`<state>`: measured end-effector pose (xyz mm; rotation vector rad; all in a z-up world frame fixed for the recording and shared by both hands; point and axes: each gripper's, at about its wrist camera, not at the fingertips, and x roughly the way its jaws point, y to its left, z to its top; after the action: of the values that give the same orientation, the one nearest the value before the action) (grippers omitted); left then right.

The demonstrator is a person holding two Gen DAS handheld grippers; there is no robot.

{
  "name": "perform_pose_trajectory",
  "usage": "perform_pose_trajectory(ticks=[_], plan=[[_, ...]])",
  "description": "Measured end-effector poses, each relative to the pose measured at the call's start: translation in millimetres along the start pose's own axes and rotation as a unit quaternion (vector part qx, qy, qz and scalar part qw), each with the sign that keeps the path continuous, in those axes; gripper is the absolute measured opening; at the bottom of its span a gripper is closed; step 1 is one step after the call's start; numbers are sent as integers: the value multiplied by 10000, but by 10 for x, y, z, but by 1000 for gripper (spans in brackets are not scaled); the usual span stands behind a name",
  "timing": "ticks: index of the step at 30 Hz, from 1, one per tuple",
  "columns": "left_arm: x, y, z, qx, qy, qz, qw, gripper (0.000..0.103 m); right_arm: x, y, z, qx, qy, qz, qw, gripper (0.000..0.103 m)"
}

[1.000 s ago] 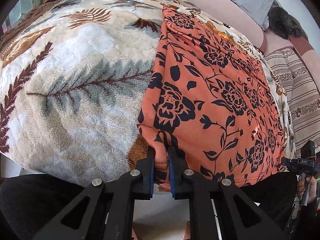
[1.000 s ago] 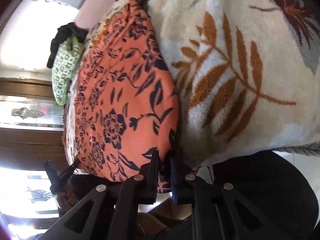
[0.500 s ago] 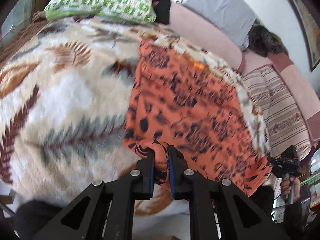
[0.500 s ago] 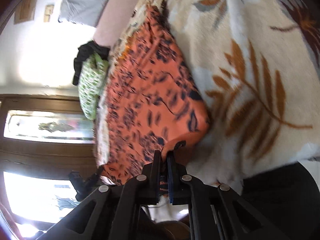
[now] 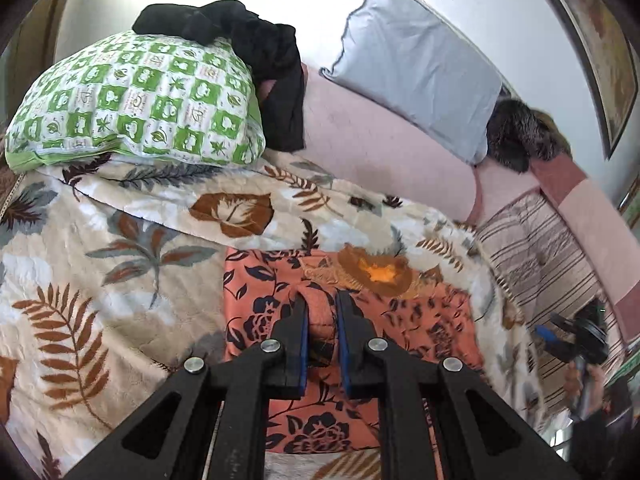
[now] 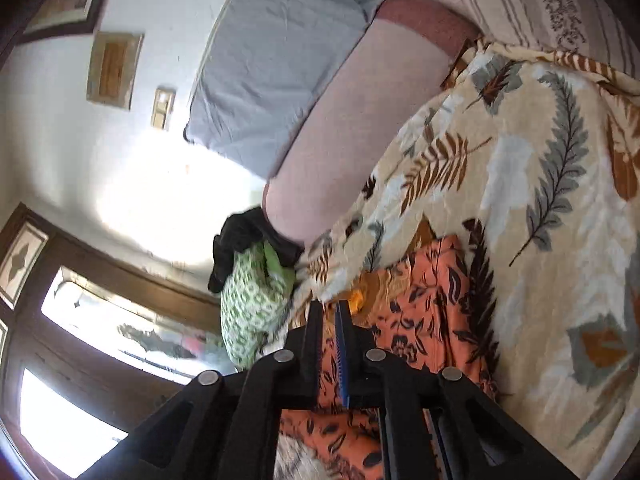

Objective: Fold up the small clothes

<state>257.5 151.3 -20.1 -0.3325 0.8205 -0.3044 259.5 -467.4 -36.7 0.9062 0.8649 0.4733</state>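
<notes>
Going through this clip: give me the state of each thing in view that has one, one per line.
Orange floral garment: folded over on the leaf blanket.
Left tool: shut on a bunch of the garment.
Right tool: jaws have just been opening, apart now, no cloth pinched.
Green pillow: black cloth draped over it.

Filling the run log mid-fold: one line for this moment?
stage: fold-over | left tool: shut on orange floral garment | right tool: just opened, nothing gripped | surface: leaf-print blanket

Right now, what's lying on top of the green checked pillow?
A crumpled black garment lies on the green checked pillow, spilling down its right side. What kind of garment it is cannot be told, and the pillow's back edge is covered by it.
</notes>
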Motion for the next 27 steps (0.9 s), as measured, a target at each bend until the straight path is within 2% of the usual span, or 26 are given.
perform_pose_trajectory(ticks=[1, 2, 4, 5, 6, 7, 9, 12, 15, 16, 18, 19, 20, 23, 27], plan=[[54, 17, -56, -13, 67, -4, 10000, 12, 43, 78, -212, -381, 301, -272, 9984, 85], [88, 45, -128, -61, 125, -16, 9999, 12, 52, 173, -471, -894, 600, -516, 9928, 90], [112, 105, -192, -135, 181, 36, 9997, 12, 27, 332, -1016, -1834, 1207, -844, 9719, 90], [92, 129, -220, -161, 172, 23, 9997, 12, -11, 351, -1284, -2025, 1515, -885, 9634, 89], [67, 144, -238, -199, 155, 20, 9997, 12, -69, 254, -1501, -1690, 1774, -770, 9665, 89], [43, 151, -258, -243, 150, 13, 9996, 12, -66, 105, -1690, -973, 2003, -650, 9727, 89], [-10, 148, -290, -298, 138, -34, 9995, 12, -119, -175, -1996, -87, 2088, -684, 9755, 89], [-78, 140, -341, -346, 112, -36, 9993, 12, -79, -399, -2273, 512, 1918, -641, 9780, 89], [-112, 140, -405, -352, 136, 34, 9993, 13, 125, -529, -2403, 732, 1872, -862, 9758, 85], [-122, 147, -430, -376, 160, 30, 9992, 12, 164, -504, -2422, 659, 1805, -810, 9780, 85], [-162, 148, -469, -367, 124, 19, 9992, 12, 189, -455, -2416, 533, 1644, -900, 9808, 75], [-182, 142, -484, -340, 110, 30, 9994, 12, 199, -462, -2419, 588, 1651, -828, 9810, 32], [-197, 138, -493, -317, 101, 41, 9994, 12, 221, -487, -2425, 679, 1717, -812, 9794, 5], [-252, 127, -522, -213, 77, 67, 9997, 12, 253, -458, -2442, 563, 1905, -827, 9766, 5], [-374, 113, -544, -54, -24, 44, 10000, 12, 81, -402, -2282, 761, 1536, -134, 9851, 5]])
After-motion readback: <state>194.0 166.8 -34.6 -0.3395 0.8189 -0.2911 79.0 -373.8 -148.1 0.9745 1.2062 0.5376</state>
